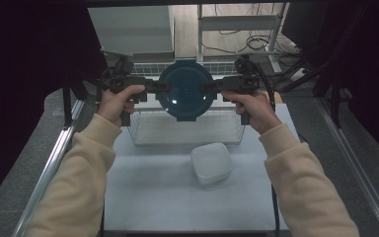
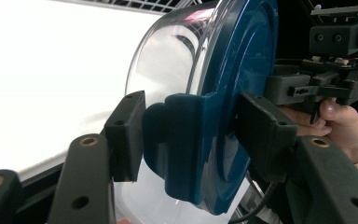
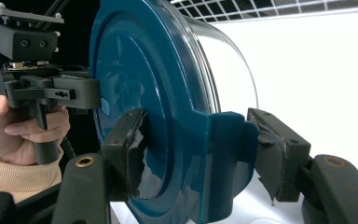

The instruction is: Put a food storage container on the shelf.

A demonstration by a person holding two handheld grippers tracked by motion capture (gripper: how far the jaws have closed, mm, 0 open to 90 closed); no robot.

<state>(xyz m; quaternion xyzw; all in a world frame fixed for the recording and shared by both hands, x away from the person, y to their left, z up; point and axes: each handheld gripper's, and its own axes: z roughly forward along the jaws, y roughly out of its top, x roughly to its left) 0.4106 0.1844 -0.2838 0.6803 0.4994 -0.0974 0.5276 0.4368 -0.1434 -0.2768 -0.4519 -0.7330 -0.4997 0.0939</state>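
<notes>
High view: both grippers hold the round blue-lidded container up over the wire basket; left gripper view: jaws part-open, clamped on a lid tab; right gripper view: same, gripping the opposite tab.

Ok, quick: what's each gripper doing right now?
Left gripper: closed on the blue-lidded container, at its lid clip.
Right gripper: closed on the opposite clip.

My left hand-held gripper clamped the blue side latch of a round clear container with a blue lid, tipped on its edge. Beyond it, the right hand-held gripper, held in a hand, met the lid's far edge above the white surface.
</notes>
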